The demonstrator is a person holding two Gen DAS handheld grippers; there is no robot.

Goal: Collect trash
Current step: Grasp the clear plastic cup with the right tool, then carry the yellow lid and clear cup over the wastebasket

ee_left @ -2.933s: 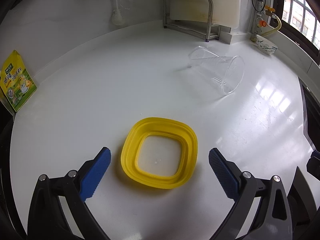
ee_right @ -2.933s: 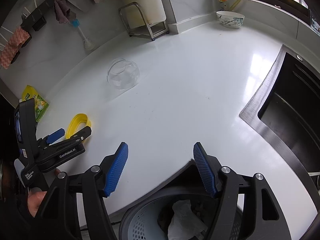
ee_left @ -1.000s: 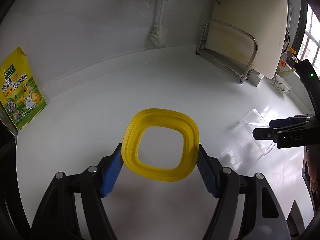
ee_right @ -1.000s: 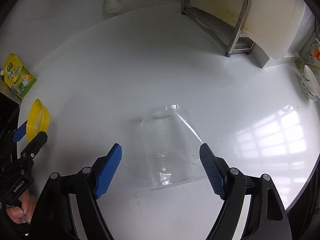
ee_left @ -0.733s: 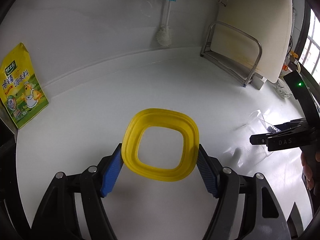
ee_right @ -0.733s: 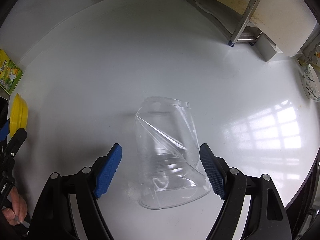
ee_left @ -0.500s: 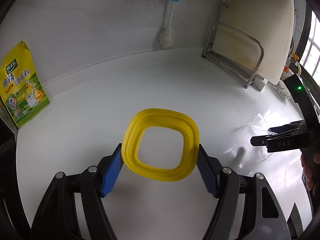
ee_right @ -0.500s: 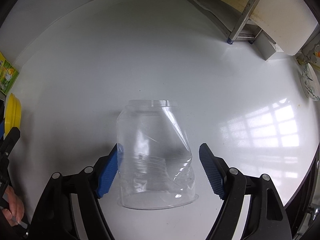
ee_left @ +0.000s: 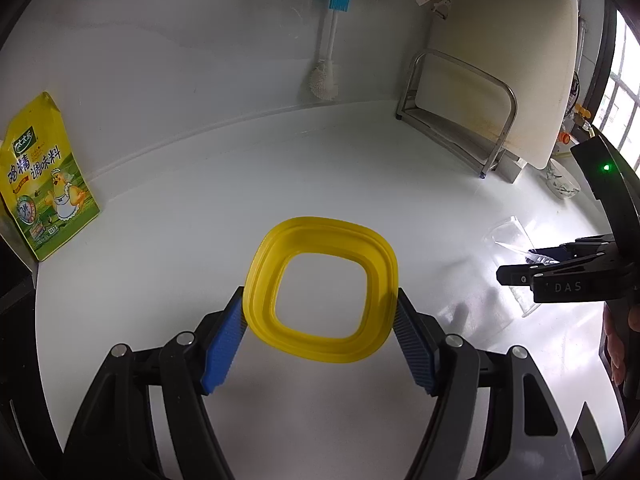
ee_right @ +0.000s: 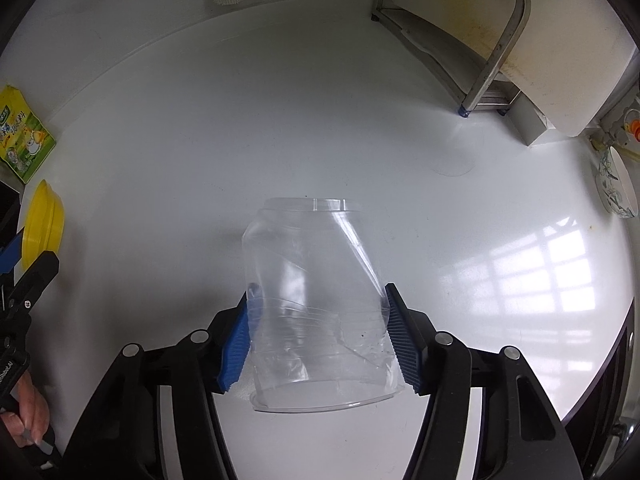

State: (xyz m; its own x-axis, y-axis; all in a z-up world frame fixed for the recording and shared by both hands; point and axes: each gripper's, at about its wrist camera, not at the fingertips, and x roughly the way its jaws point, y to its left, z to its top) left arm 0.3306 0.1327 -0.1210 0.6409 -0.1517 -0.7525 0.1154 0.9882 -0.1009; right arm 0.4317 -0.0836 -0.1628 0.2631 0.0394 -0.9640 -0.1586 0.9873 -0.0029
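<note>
The left claw [ee_left: 320, 332] is clamped on the yellow square ring [ee_left: 322, 290], with both blue pads against its outer edges, holding it above the white surface [ee_left: 240, 168]. The right claw [ee_right: 318, 340] grips the clear plastic cup [ee_right: 312, 304] (walls visibly dented inward), which lies on its side near the surface centre, open rim toward the camera

The white countertop [ee_right: 320, 120] is glossy, mirroring window light. The clear plastic cup [ee_right: 316, 300] is thin and creased — the yellow plastic ring [ee_left: 322, 292] smooth, matt. Far right, the rack [ee_left: 460, 120] is brushed metal.
</note>
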